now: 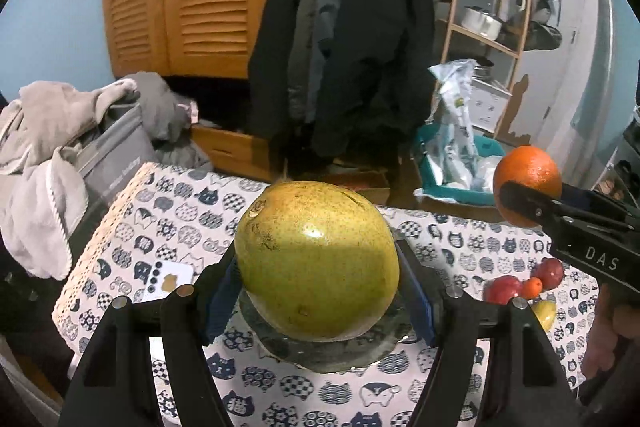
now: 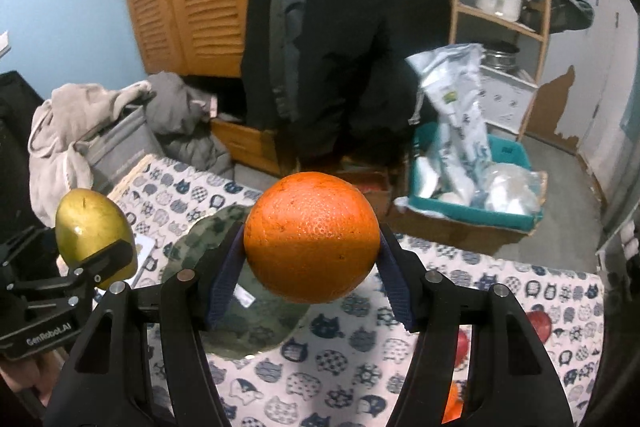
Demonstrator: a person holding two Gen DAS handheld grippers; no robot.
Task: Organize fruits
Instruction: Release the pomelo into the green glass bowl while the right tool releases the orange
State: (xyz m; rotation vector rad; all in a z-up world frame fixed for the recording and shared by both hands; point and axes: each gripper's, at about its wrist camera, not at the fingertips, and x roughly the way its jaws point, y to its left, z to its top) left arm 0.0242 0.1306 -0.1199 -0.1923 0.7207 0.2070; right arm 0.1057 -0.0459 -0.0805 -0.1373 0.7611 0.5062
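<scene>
My left gripper [image 1: 318, 267] is shut on a large yellow-green pear [image 1: 316, 259] and holds it above a dark round plate [image 1: 328, 351] on the cat-print tablecloth [image 1: 168, 219]. My right gripper [image 2: 310, 247] is shut on an orange [image 2: 312, 235] and holds it in the air above the table. In the left wrist view the orange [image 1: 528, 175] and right gripper are at the right. In the right wrist view the pear [image 2: 94, 231] is at the left and the plate [image 2: 248, 307] lies below the orange.
Two red fruits [image 1: 504, 289], a small orange fruit [image 1: 532, 287] and a yellow fruit [image 1: 546, 313] lie on the table at the right. A white card [image 1: 170, 281] lies left of the plate. Behind the table are laundry [image 1: 48, 155], a teal bin [image 2: 472, 211] and coats.
</scene>
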